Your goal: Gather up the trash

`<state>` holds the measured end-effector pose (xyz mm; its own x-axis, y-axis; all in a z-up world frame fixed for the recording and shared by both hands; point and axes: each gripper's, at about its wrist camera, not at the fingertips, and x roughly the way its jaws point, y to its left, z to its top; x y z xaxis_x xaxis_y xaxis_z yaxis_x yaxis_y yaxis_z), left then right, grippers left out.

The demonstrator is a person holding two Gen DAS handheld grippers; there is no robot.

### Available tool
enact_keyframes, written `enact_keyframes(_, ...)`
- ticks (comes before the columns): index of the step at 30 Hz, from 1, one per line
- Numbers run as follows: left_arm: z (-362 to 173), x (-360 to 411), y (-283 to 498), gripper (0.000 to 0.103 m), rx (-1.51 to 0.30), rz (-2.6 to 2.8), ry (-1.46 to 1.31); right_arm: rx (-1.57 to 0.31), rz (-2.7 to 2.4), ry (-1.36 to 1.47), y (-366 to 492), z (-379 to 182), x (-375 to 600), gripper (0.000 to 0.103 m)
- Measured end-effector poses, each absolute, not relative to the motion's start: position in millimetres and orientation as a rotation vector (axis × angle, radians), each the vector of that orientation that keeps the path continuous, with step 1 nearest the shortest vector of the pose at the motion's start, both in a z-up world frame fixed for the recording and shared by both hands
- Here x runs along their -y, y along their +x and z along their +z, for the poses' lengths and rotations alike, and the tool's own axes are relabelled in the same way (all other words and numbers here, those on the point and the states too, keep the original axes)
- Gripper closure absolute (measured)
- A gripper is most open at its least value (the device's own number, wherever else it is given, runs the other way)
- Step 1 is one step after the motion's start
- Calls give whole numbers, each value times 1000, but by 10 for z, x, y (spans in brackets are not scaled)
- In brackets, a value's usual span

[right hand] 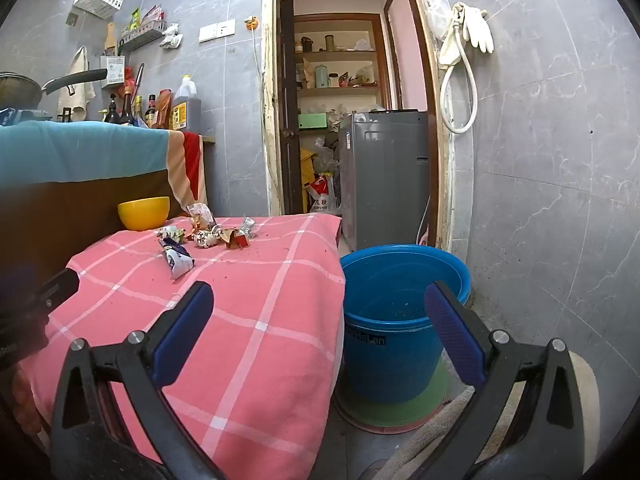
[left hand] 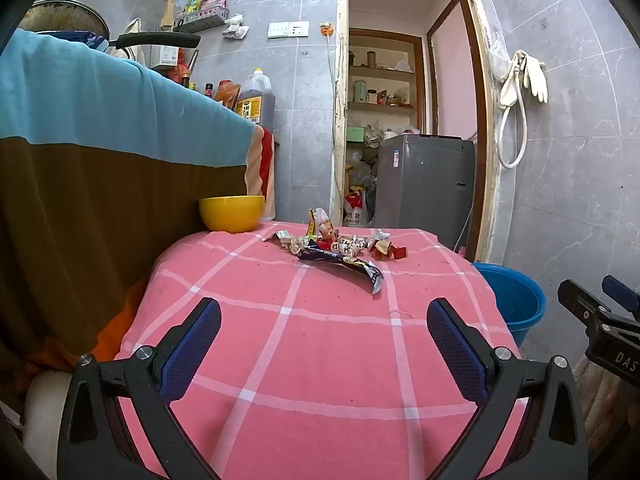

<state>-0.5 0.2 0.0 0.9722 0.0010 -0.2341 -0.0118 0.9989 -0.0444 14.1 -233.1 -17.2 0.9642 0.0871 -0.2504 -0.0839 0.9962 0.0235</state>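
Left wrist view: trash (left hand: pixel 340 246) lies well ahead of spread, empty left tongs (left hand: pixel 324 344).

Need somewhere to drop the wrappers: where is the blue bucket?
The blue bucket stands on the floor just right of the pink checked table, in front of the grey appliance; the left wrist view shows it at right.

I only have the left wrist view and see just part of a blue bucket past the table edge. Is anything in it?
Observer: The right wrist view looks into the blue bucket; it seems nearly empty, only specks.
Operator: What does it stand on?
Observer: A green round mat on the floor.
Operator: Is the right gripper holding anything?
Observer: No, the right gripper is wide open with nothing between its fingers.
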Motion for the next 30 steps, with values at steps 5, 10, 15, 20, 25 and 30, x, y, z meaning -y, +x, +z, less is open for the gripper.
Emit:
enact_keyframes(5,0,-4,-3,2,-244,4,-46,-255,86,11,142,-169,2328,0)
enact_keyframes(10,-8,18,1,2,-246,-3,-43,-255,87,11,146,-172,2323,0)
enact_keyframes(15,-37,83,-3,2,-246,-3,-36,-256,87,13,144,-174,2323,0)
enact_keyframes(20,-29,68,-6,2,-246,-5,-35,-259,87,13,149,-178,2315,0)
enact_keyframes(25,-6,78,-13,2,-245,-6,-36,-260,84,12,140,-170,2301,0)
enact_keyframes(30,-6,77,-14,2,-246,-5,-37,-260,85,14,152,-181,2331,0)
